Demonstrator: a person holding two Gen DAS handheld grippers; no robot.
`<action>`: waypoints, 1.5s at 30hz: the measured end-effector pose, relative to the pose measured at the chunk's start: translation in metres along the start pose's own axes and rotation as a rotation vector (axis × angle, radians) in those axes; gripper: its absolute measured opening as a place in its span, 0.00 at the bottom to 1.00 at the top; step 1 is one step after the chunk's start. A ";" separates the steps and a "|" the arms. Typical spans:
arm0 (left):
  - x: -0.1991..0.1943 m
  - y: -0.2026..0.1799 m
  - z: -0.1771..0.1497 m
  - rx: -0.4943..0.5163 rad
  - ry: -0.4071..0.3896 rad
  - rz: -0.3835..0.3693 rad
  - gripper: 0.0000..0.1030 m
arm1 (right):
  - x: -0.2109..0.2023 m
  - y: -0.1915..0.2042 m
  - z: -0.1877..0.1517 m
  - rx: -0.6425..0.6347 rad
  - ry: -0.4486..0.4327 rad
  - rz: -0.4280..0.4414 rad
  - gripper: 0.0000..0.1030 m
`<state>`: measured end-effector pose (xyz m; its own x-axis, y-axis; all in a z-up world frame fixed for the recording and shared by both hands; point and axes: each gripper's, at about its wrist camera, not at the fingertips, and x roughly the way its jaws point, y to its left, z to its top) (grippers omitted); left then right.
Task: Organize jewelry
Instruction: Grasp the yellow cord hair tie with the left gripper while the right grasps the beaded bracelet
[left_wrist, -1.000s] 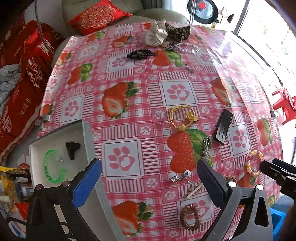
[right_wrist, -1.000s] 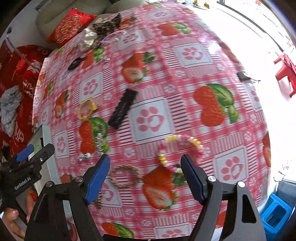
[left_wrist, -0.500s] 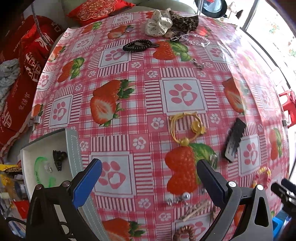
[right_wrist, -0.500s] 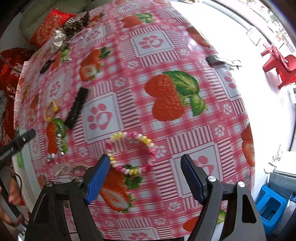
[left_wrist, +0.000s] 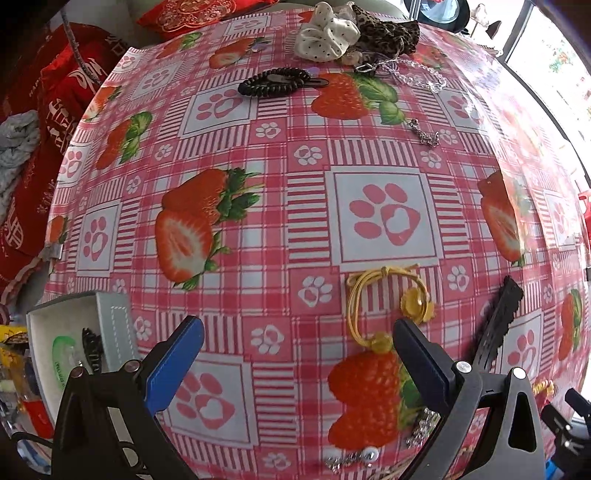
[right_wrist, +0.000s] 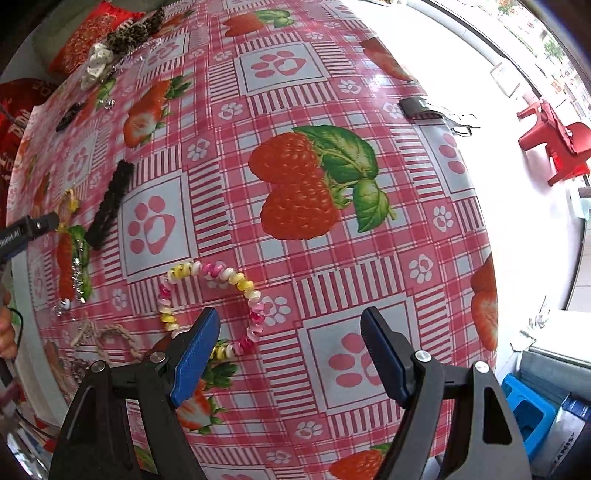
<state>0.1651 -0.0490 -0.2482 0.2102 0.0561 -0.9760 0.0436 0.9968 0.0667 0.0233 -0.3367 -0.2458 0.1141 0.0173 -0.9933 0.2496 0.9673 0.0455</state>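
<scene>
My left gripper (left_wrist: 295, 350) is open and empty above the strawberry tablecloth; a yellow hair tie (left_wrist: 384, 306) lies just ahead of its right finger. A grey jewelry box (left_wrist: 110, 325) at lower left holds a green bracelet (left_wrist: 61, 360) and a black clip (left_wrist: 90, 349). My right gripper (right_wrist: 288, 343) is open and empty; a pink and yellow beaded bracelet (right_wrist: 210, 273) lies just ahead of its left finger. A black hair clip (right_wrist: 109, 205) lies to the left and also shows in the left wrist view (left_wrist: 498, 321).
At the far end lie a black coil tie (left_wrist: 273, 82), a white scrunchie (left_wrist: 327, 37), a leopard scrunchie (left_wrist: 388, 31) and a clear bead chain (left_wrist: 417, 75). A small silver chain (left_wrist: 424, 133) lies mid-table. A woven bracelet (right_wrist: 107, 334) and silver piece (right_wrist: 75, 273) lie near the left.
The left gripper has moved forward over the table, so the box slid to the lower left corner. The right gripper swung right and closer, bringing the beaded bracelet to its left finger.
</scene>
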 end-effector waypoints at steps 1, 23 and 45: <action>0.002 0.000 0.002 0.003 0.000 0.000 1.00 | 0.002 0.001 0.001 -0.008 0.002 -0.004 0.79; -0.002 -0.041 0.002 0.111 -0.025 -0.075 0.49 | 0.014 0.067 0.026 -0.219 -0.078 -0.031 0.61; -0.052 -0.018 -0.026 0.106 -0.076 -0.190 0.10 | -0.022 0.087 0.033 -0.153 -0.134 0.051 0.09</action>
<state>0.1284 -0.0687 -0.2044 0.2615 -0.1405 -0.9549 0.1913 0.9773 -0.0914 0.0743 -0.2615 -0.2167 0.2519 0.0428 -0.9668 0.0929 0.9933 0.0682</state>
